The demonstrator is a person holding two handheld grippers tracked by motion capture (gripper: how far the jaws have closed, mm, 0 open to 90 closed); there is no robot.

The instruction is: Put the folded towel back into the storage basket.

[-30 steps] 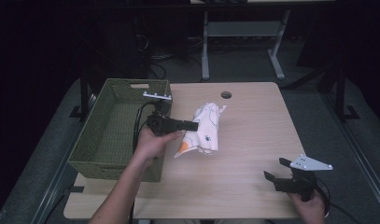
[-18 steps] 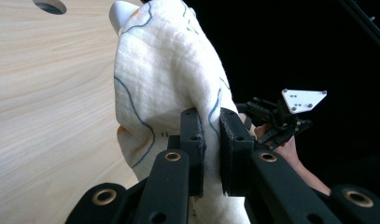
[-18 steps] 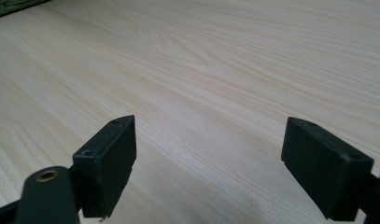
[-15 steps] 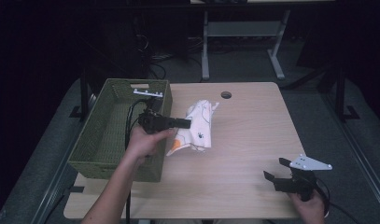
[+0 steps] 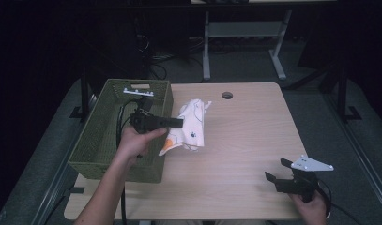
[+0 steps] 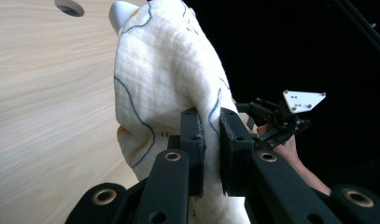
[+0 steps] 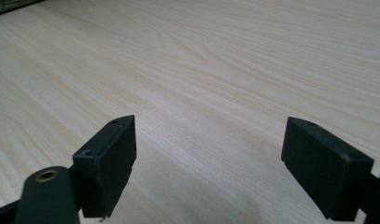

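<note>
From the high view, the left gripper holds a white patterned cloth just beside the green basket at the table's left edge; the right gripper sits at the near right corner. The left gripper view shows its jaws clamped on a cloth fold. The right gripper view shows jaws wide apart over bare wood.

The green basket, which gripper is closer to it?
Left. The left gripper holds the white cloth right beside the green basket, its hand over the rim. The right gripper sits open at the table's opposite near corner.
</note>
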